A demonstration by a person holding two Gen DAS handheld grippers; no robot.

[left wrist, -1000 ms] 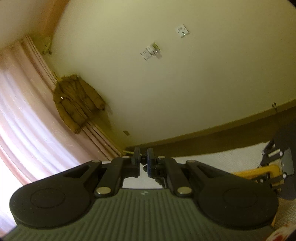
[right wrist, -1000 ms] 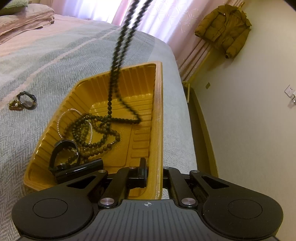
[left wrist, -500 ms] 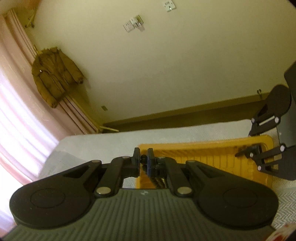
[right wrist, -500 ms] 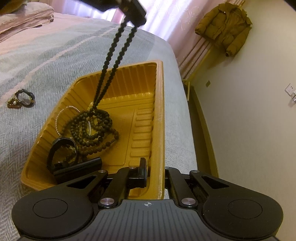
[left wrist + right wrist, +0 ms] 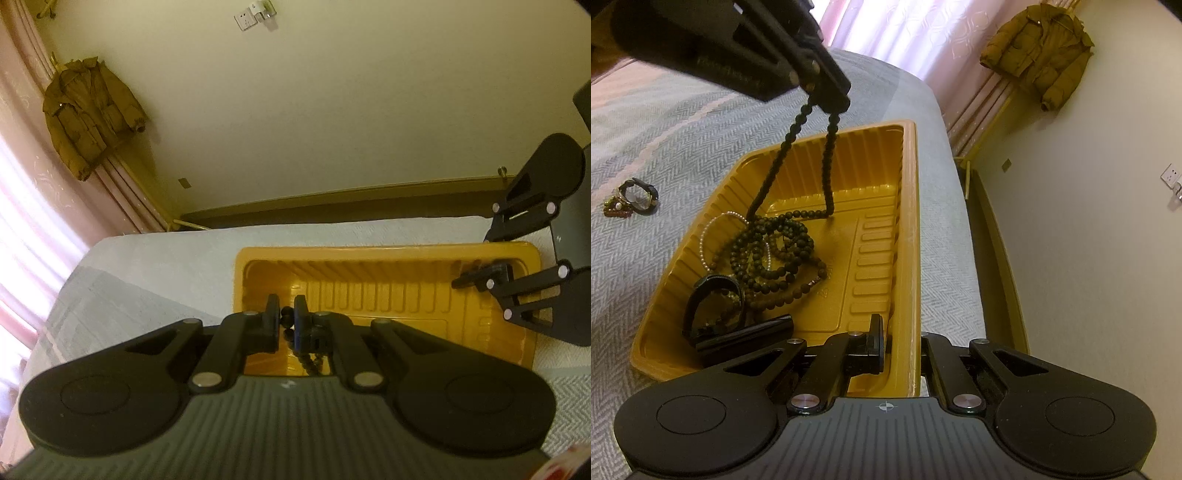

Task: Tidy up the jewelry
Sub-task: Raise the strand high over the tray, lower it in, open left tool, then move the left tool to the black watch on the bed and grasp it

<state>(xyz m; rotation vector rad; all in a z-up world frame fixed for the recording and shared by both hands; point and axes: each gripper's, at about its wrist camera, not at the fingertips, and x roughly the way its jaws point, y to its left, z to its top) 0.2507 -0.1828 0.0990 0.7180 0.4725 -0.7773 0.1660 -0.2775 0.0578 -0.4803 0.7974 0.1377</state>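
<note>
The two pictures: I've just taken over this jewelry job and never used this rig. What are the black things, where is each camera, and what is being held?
No robot arm here: a person holds a two-finger gripper in each hand, and a fisheye camera on each looks forward along its fingers.

The left camera shows the left gripper above the yellow tray, shut on a string of black beads. The black linkage at the right edge is the right gripper.

The right camera shows the right gripper clamped on the tray's rim, steadying it. The left gripper hangs at the top, with the beads' lower end already on the tray floor. Also in the tray: a pearl strand, more dark beads, a black watch. A few pieces lie outside on the grey bedspread.
</note>
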